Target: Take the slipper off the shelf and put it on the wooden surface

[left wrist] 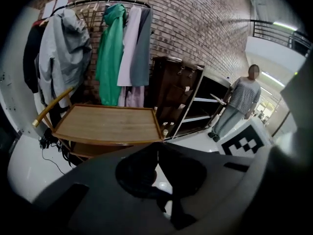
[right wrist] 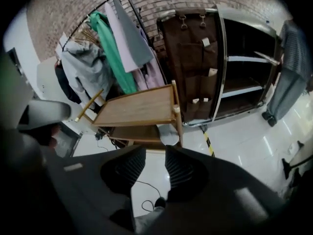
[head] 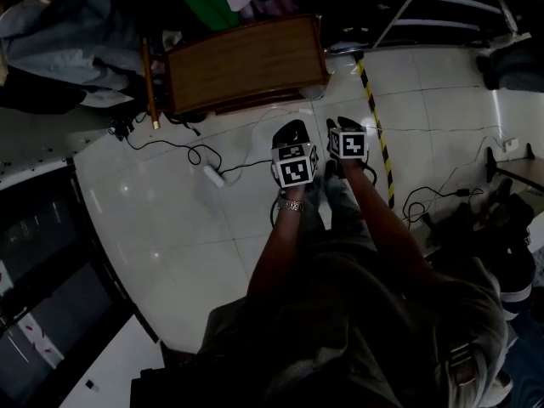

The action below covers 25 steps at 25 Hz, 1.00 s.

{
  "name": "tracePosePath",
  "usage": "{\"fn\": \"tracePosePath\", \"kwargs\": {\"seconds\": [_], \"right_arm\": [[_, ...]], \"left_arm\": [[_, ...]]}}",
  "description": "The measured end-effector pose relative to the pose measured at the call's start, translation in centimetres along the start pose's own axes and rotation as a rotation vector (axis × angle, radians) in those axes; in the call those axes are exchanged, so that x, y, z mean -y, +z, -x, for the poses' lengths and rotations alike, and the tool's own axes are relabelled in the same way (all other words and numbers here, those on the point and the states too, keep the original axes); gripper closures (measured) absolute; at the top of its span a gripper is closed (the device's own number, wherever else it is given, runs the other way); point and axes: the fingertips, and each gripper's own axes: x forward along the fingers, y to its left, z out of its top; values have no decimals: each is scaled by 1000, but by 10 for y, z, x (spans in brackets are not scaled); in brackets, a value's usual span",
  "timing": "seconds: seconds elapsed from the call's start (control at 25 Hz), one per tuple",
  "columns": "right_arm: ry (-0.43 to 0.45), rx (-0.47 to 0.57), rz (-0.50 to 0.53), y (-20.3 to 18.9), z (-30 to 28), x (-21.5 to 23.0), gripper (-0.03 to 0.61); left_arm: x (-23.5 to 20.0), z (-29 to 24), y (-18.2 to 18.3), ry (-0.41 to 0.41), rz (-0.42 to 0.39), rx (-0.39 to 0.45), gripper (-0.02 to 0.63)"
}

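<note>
Currently slipper is sitting on the shelf, frame centre; left gripper clenched empty, right gripper gaping slightly, empty. That narrow gap is probably risking shoving the slipper off instead of grabbing.

A green coat hangs against brick wall.

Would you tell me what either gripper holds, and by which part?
Nothing is held: the left gripper is shut and empty, the right gripper open and empty.
</note>
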Motion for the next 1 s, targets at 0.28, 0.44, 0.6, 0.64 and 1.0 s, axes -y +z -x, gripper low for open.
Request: {"fn": "tracePosePath", "kwargs": {"seconds": [0.28,0.44,0.6,0.64,1.0], "right_arm": [[51,69,29,25,89,-79,466],[24,125,45,31,132,-93,503],[-5,191,74,41,164,-87,573],[10,204,68,44,168,-87,577],[26,241,65,45,194,-76,577]], "left_arm": [[26,63,28,-94,-69,-9,609],[38,91,33,-115,-92,14,609],[59,109,41,-138,-104,45,607],[64,112,43,-141,-108,50,607],[95,118,53,-159,-135,80,607]]}}
